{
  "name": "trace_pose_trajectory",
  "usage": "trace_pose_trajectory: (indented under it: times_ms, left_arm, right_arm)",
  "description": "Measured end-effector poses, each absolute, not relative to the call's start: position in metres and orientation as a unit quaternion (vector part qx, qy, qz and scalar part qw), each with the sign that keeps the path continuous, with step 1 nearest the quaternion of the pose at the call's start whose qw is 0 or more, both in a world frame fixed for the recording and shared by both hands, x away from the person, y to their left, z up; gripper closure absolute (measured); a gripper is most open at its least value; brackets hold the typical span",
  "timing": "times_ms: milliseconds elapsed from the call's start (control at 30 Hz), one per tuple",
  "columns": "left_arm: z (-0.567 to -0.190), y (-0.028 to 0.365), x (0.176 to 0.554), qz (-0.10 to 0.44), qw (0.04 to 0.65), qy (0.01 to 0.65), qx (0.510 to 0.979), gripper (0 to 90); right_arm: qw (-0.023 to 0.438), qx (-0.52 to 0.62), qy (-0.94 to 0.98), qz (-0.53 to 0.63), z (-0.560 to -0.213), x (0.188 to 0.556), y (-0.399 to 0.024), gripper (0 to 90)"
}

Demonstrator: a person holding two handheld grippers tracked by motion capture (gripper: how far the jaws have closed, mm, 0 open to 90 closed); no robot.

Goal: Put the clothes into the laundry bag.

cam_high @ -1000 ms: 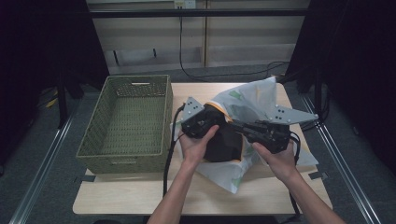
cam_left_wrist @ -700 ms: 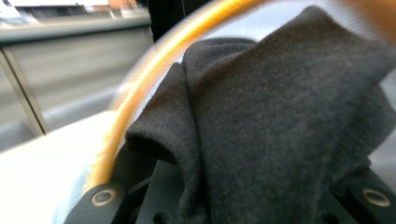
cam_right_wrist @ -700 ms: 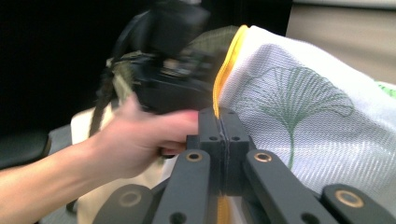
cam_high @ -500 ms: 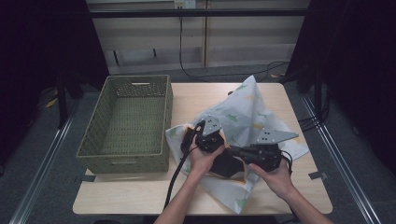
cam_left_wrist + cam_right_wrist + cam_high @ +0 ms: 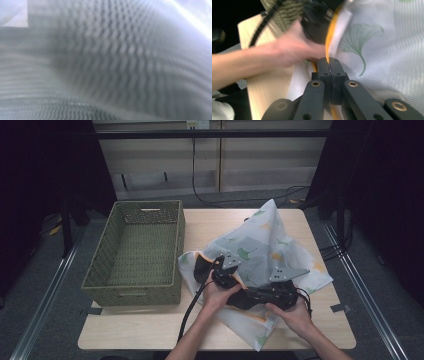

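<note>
We pinch the mesh bag's (image 5: 270,245) orange hem in the right gripper (image 5: 329,65), basket (image 5: 135,250) at nine o'clock, presumably to spread it; left gripper (image 5: 220,270) state unreadable.

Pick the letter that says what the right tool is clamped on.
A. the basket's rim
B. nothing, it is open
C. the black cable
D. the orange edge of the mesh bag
D: in the right gripper view the right tool's jaws are pressed together on the orange edge of the white mesh bag, apart from the basket.
</note>
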State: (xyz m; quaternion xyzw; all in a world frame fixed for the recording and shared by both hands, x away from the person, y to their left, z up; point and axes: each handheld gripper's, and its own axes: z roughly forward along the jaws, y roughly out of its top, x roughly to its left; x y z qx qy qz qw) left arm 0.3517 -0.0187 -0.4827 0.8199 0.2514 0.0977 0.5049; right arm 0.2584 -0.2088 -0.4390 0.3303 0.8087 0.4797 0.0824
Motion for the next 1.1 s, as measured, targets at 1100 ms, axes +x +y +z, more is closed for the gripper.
trace_pose_trajectory:
  times_ms: [1100]
  left_arm:
    - [-0.506, 0.071, 0.281, 0.087, 0.403, 0.238, 0.879, 58.7]
  right_arm:
    - [0.031, 0.274, 0.836, 0.475, -0.443, 0.278, -0.141, 89.6]
